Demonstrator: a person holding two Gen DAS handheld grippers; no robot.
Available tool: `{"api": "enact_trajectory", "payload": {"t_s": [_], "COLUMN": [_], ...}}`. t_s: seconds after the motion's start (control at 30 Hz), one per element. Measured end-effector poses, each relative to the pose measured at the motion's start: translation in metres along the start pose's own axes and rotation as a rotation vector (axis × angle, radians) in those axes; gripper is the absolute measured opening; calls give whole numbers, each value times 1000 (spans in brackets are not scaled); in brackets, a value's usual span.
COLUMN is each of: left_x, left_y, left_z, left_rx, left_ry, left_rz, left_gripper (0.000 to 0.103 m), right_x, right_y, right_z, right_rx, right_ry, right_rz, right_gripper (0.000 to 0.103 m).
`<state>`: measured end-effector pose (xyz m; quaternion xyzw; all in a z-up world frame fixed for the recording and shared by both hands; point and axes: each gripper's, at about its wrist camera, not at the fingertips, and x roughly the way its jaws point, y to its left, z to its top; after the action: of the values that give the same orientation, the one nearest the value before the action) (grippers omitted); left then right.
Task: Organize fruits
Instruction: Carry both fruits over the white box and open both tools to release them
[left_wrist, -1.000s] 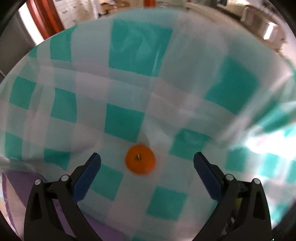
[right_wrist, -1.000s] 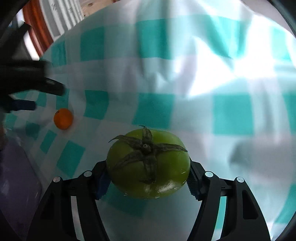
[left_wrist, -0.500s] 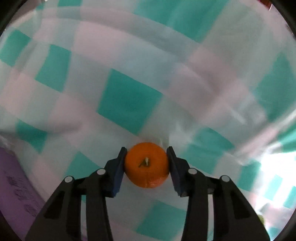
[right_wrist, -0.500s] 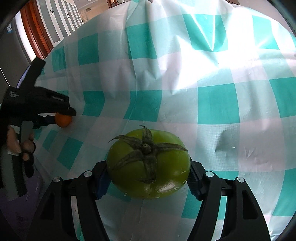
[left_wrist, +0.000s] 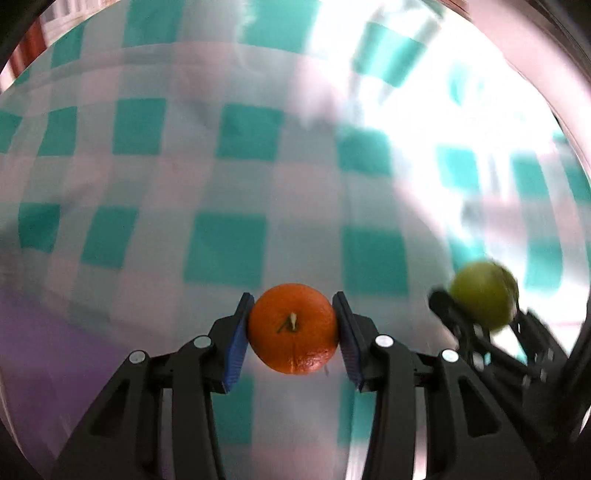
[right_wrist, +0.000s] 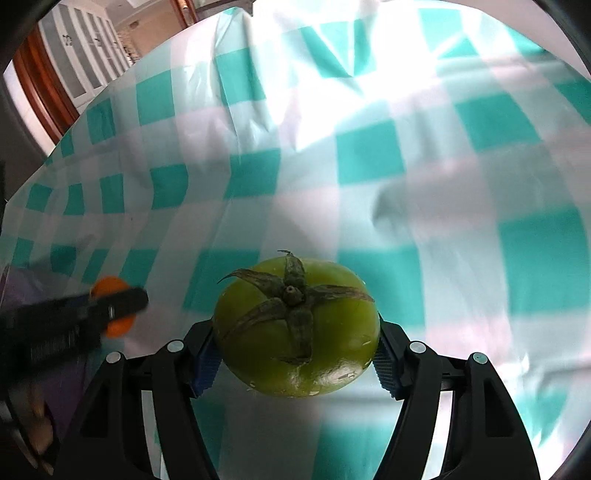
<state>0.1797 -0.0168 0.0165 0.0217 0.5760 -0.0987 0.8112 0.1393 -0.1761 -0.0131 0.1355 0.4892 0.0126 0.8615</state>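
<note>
Now left gripper has lifted clamped orange, right gripper still clasping green tomato.

No text, label, brand or number can be read in either view. The orange, the green tomato and the teal-and-white checked tablecloth beyond the claws bear no writing, and the blurred left gripper shows none legible
</note>
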Motion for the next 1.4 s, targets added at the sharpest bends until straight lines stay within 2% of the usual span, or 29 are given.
{"api": "enact_trajectory", "payload": {"t_s": [0.17,0.4,0.73,1.0,1.4], "left_x": [-21,-53,-108,-159,-213], "left_y": [-12,-8,-12,-13,37], "left_z": [-36,-83,-104,-111,-125], "left_rx": [92,182,267,331,319], "left_ry": [34,6,-68,-176,-282], "left_rz": [-37,-61,-98,-132,-129], "left_gripper": [44,44,44,44,44], "right_x": [-26,-74,-136,-184,-221], "right_y": [-1,6,23,24,51], "right_z": [-30,-71,-107,-125,-132], "right_rx": [36,83,98,131,121], "right_ry": [10,2,-52,-115,-168], "right_rz": [-40,-46,-58,-89,-86], "right_gripper": [67,67,67,67,67]}}
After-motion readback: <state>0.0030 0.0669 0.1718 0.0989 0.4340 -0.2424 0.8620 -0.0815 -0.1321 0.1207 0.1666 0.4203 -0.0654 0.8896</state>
